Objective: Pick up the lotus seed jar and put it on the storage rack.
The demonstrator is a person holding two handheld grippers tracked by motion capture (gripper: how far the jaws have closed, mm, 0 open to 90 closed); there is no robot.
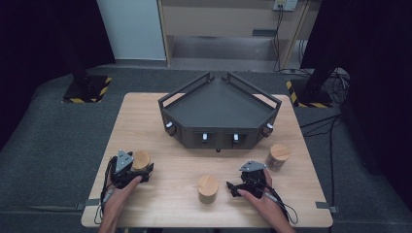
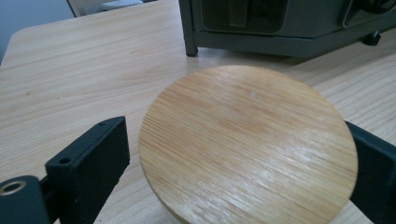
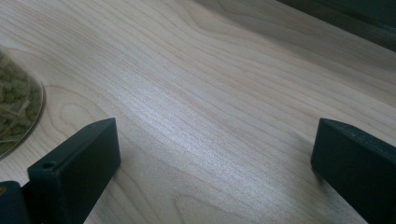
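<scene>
My left gripper (image 1: 137,171) sits at the near left of the table (image 1: 145,121), its jaws either side of a jar with a round bamboo lid (image 2: 247,144). One jaw touches the lid's edge, while the other stands a sliver off it — not yet a grip. That jar (image 1: 141,160) stands upright, well short of the dark rack (image 1: 218,114) at the far side.

My right gripper (image 1: 235,187) rests near the right front with its jaws spread wide over bare wood, nothing between them. A second jar (image 1: 208,188) stands just beside it, toward the middle, and a third (image 1: 278,156) is farther off to the right — both upright.
</scene>
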